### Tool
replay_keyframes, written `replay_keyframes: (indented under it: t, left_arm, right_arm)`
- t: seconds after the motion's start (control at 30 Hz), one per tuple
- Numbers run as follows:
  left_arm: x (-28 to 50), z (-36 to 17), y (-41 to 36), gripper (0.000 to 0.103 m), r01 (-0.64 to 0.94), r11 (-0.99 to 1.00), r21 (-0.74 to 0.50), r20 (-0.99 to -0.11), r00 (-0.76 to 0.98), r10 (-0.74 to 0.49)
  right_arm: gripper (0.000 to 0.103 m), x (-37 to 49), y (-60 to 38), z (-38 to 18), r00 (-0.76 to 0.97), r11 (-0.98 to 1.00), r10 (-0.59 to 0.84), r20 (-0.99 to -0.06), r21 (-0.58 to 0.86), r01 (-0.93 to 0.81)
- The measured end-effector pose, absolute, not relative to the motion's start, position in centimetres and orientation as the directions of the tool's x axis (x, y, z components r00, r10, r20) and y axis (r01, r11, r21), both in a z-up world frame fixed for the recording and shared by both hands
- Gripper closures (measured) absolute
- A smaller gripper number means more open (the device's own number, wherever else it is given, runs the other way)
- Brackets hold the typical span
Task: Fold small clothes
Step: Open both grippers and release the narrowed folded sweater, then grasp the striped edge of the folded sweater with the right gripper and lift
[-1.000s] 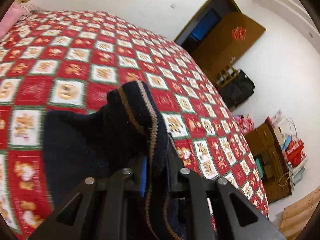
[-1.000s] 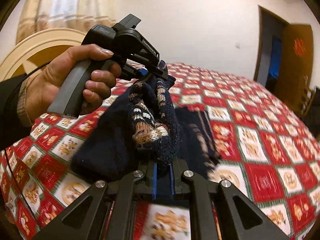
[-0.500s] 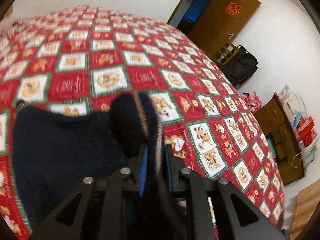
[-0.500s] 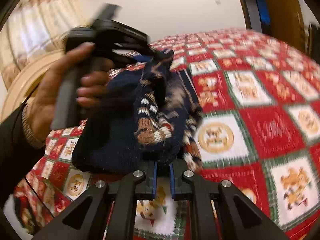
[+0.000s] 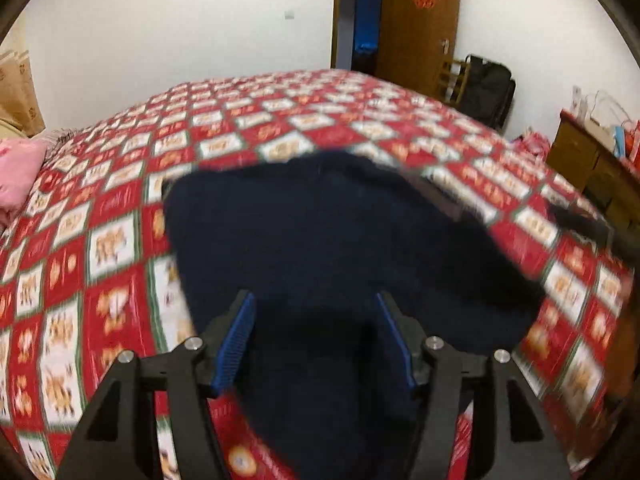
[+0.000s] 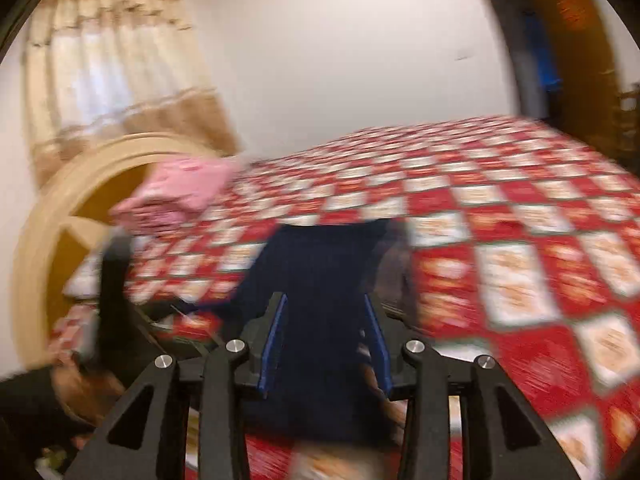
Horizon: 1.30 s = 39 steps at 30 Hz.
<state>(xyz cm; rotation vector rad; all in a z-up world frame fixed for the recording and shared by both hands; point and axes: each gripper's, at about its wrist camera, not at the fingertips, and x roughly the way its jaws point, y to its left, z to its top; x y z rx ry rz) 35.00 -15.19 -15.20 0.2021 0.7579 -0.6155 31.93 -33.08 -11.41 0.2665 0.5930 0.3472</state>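
Left wrist, tongs [image 5: 316, 340] just opened, sweater [image 5: 320, 232] released

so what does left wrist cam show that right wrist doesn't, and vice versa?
Left wrist only: the left gripper with its fingers spread over the dark sweater, a black bag by the door, and a wooden cabinet with bags on top.

Right wrist only: the right gripper, also spread, a curtain, the curved headboard, and a hand on the other gripper's handle.

Both: the sweater lying on the red checked bedspread, the pink pillow, the brown door. Both grippers' fingers have just opened, pressing on nothing.
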Motion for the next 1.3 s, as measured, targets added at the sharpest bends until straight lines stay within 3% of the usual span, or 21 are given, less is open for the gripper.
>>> replay_keyframes:
  t: [0.07,0.2,0.37,0.53,0.63,0.77,0.87,1.0,1.3]
  left_arm:
    - [34.3,-16.3,-15.0,0.040,0.588,0.809,-0.015,-0.706,0.567,-0.426]
    - [34.1,-18.2,-15.1,0.035,0.595,0.804,-0.008,-0.740,0.537,-0.405]
    - [32.7,-19.3,-14.7,0.034,0.619,0.784,0.051,-0.726,0.562,-0.397]
    - [33.0,-19.1,-13.9,0.032,0.600,0.800,-0.002,-0.720,0.554,-0.417]
    - [32.9,-19.2,-13.6,0.030,0.588,0.809,-0.007,-0.719,0.559,-0.413]
    - [32.8,-19.4,-13.2,0.023,0.568,0.822,-0.028,-0.727,0.553,-0.407]
    - [33.5,-20.0,-12.7,0.007,0.536,0.841,-0.068,-0.750,0.528,-0.397]
    - [34.4,-20.6,-11.4,0.006,0.514,0.841,-0.169,-0.762,0.473,-0.443]
    - [33.3,-20.8,-11.6,0.005,0.502,0.854,-0.139,-0.762,0.496,-0.416]
  right_arm:
    - [0.063,34.9,-32.6,-12.7,0.735,0.908,0.394,-0.551,0.356,-0.220]
    - [0.063,38.8,-34.5,-17.7,0.659,0.952,0.255,-0.707,0.303,-0.043]
    - [0.065,37.7,-35.8,-17.6,0.692,0.931,0.287,-0.662,0.364,-0.039]
    - [0.063,35.3,-34.8,-15.7,0.728,0.935,0.279,-0.626,0.350,-0.058]
    - [0.063,34.0,-34.3,-16.5,0.711,0.946,0.262,-0.652,0.320,-0.056]
    - [0.063,32.0,-34.0,-18.1,0.700,0.973,0.199,-0.686,0.221,-0.060]
    - [0.063,31.0,-34.6,-18.8,0.695,0.970,0.208,-0.688,0.236,-0.056]
    - [0.063,30.3,-34.4,-18.8,0.690,0.978,0.184,-0.701,0.199,-0.059]
    - [0.063,29.6,-33.9,-17.0,0.672,0.993,0.115,-0.732,0.080,-0.082]
